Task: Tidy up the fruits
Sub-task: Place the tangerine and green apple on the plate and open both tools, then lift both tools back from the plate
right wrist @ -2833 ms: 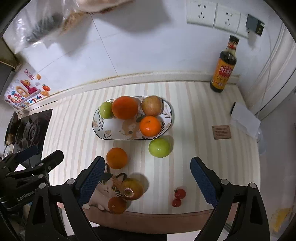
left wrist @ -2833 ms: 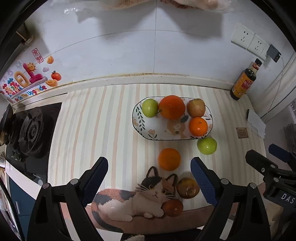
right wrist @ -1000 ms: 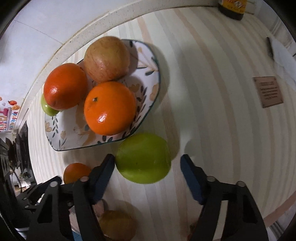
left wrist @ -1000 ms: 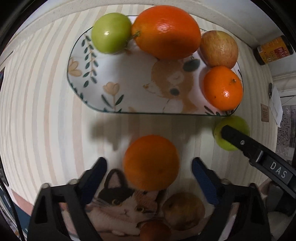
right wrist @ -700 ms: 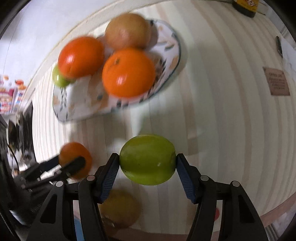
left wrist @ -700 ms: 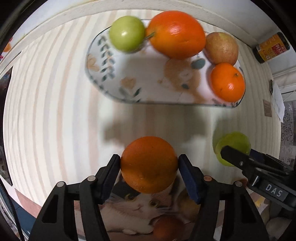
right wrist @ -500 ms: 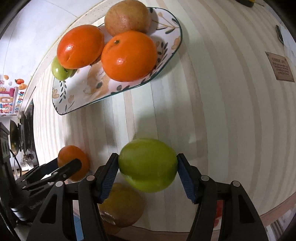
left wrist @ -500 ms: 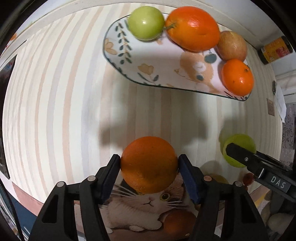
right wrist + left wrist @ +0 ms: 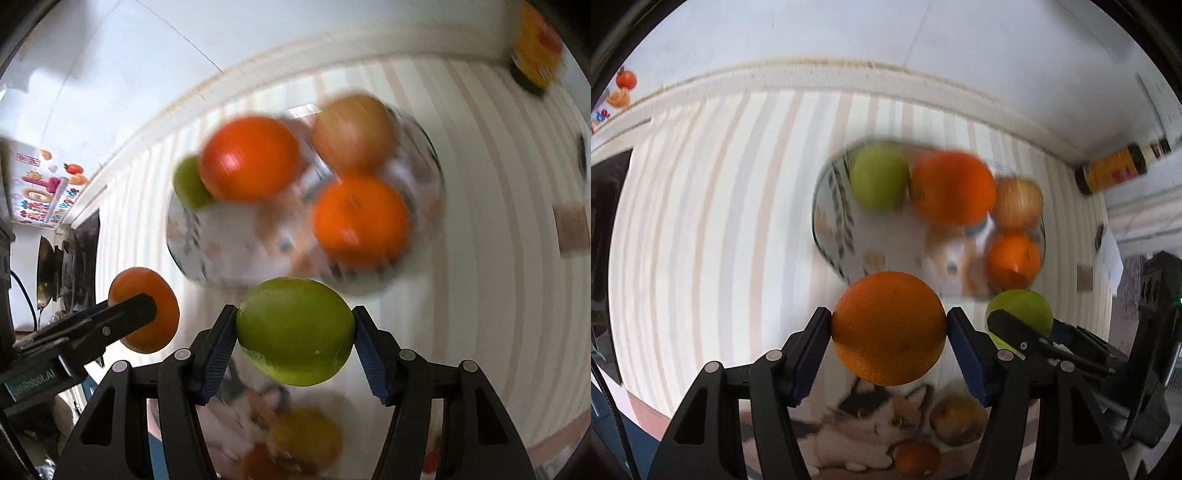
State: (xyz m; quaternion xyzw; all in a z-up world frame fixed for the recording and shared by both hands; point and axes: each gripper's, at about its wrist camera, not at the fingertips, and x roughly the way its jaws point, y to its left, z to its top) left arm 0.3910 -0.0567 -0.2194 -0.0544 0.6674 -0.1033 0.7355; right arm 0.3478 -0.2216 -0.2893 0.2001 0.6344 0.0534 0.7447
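My left gripper [image 9: 889, 328] is shut on an orange [image 9: 889, 325], held in the air in front of the patterned fruit plate [image 9: 827, 236]. My right gripper [image 9: 294, 332] is shut on a green apple [image 9: 294, 330], also lifted, near the plate's [image 9: 192, 254] front edge. The plate holds a green apple [image 9: 879, 175], a large orange [image 9: 953, 188], a reddish apple [image 9: 1019, 203] and a small orange [image 9: 1014, 256]. In the left wrist view the right gripper's apple [image 9: 1023, 310] shows at the right. In the right wrist view the left gripper's orange [image 9: 147, 306] shows at the left.
On the cat-print mat [image 9: 857, 432] at the counter's front lie a brownish fruit [image 9: 956, 421] and a small orange fruit [image 9: 916, 458]. A sauce bottle [image 9: 1115, 170] stands by the back wall at right. A stove [image 9: 70, 254] is at the left, a small card [image 9: 572, 221] at the right.
Both grippers have risen with their fruit and moved toward the plate. The plate now sits lower in each view and looks blurred from the motion.
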